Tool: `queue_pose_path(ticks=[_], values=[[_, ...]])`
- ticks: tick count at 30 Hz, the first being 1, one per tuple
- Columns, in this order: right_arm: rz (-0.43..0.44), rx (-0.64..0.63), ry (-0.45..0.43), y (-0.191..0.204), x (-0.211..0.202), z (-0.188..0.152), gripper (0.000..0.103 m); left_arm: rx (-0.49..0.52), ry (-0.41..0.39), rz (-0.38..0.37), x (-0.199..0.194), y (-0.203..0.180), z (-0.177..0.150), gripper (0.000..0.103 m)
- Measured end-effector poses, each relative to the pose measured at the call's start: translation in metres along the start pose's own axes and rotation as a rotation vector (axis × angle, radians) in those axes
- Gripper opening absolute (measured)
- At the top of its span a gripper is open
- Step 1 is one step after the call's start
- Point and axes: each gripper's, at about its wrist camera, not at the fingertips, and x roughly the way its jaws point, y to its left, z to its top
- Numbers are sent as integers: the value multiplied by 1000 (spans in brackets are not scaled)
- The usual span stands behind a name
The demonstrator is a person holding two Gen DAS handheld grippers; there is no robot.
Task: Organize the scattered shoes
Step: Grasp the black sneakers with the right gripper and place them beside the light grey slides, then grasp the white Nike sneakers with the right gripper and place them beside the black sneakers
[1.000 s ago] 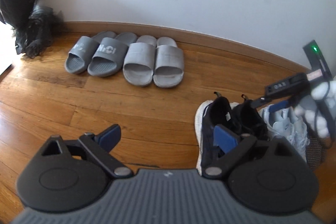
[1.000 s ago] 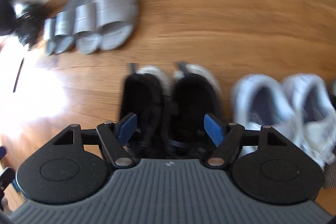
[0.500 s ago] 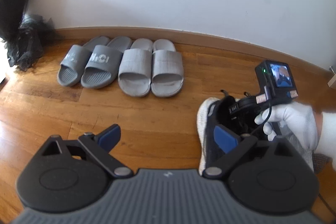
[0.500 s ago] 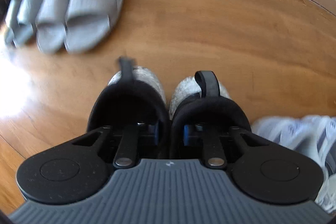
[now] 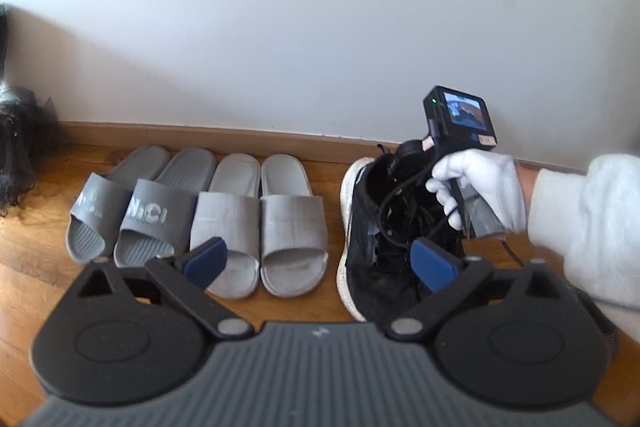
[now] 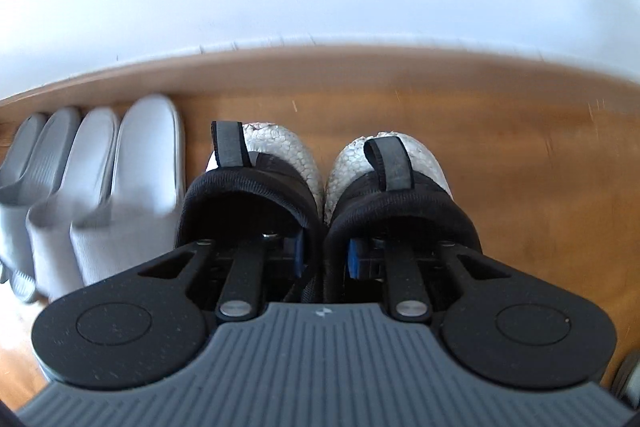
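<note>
A pair of black sneakers (image 6: 248,187) with white soles hangs heel-first from my right gripper (image 6: 324,251), which is shut on the two inner collars pinched together. In the left wrist view the sneakers (image 5: 376,227) are just right of the slippers near the wall, with a white-gloved hand (image 5: 476,183) holding the right gripper over them. Light grey slippers (image 5: 260,219) and dark grey slippers (image 5: 120,211) stand in a row against the skirting board. My left gripper (image 5: 320,259) hovers open and empty in front of the slippers.
A white wall and a wooden skirting board (image 5: 240,135) bound the floor. A dark crumpled bundle (image 5: 16,147) sits at the far left. Bare wooden floor (image 6: 540,167) stretches to the right of the sneakers.
The right gripper shut on the black sneakers' collars and carried the pair toward the wall, beside the light grey slippers. The left gripper moved closer to the slippers, still open.
</note>
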Motion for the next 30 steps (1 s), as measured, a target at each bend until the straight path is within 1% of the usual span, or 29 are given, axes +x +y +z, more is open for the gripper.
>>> queue_pose_path(ticks=[3,5,6,7,8,9,10,12,14,15,17,18,19,20,22,24,25,27,29,30], values=[[32,26,5,13,15,22,20,52,17,14,6,-1,2,100],[65,57,32,18,28,34,29,89,32,14,7,-4,1,100],[81,77,28,17,27,35,38,103,38,18,6,-6,0,100],[98,95,21,15,25,35,49,128,48,23,7,-11,0,100],[120,102,0,12,16,34,58,131,51,23,6,-12,0,100],[142,108,-21,9,6,33,74,133,56,17,7,-15,1,100],[168,100,-43,0,-15,29,79,140,53,4,7,-19,4,100],[202,74,-76,-19,-53,17,79,154,46,-22,9,-27,9,100],[269,36,-102,-64,-104,-13,79,178,22,-32,9,-37,13,100],[269,23,-111,-82,-117,-26,81,183,12,-37,10,-42,15,100],[220,-32,-129,-136,-155,-76,85,177,4,-51,11,-54,14,100],[203,-37,-124,-155,-160,-94,85,185,9,-60,13,-61,13,100],[184,-33,-100,-180,-164,-122,85,201,15,-66,13,-66,11,100],[177,-34,-55,-196,-157,-146,85,220,22,-72,14,-71,10,100],[166,-35,34,-226,-143,-190,80,255,29,-73,15,-85,2,100],[183,-32,104,-231,-129,-212,76,265,35,-75,15,-96,-4,100],[184,-34,137,-233,-123,-223,75,269,49,-88,16,-103,-8,100],[108,-77,179,-225,-115,-235,77,293,73,-112,17,-113,-16,100],[91,-92,201,-220,-103,-239,76,329,75,-126,16,-125,-23,100],[89,-101,206,-218,-96,-239,73,337,76,-131,17,-127,-25,100]])
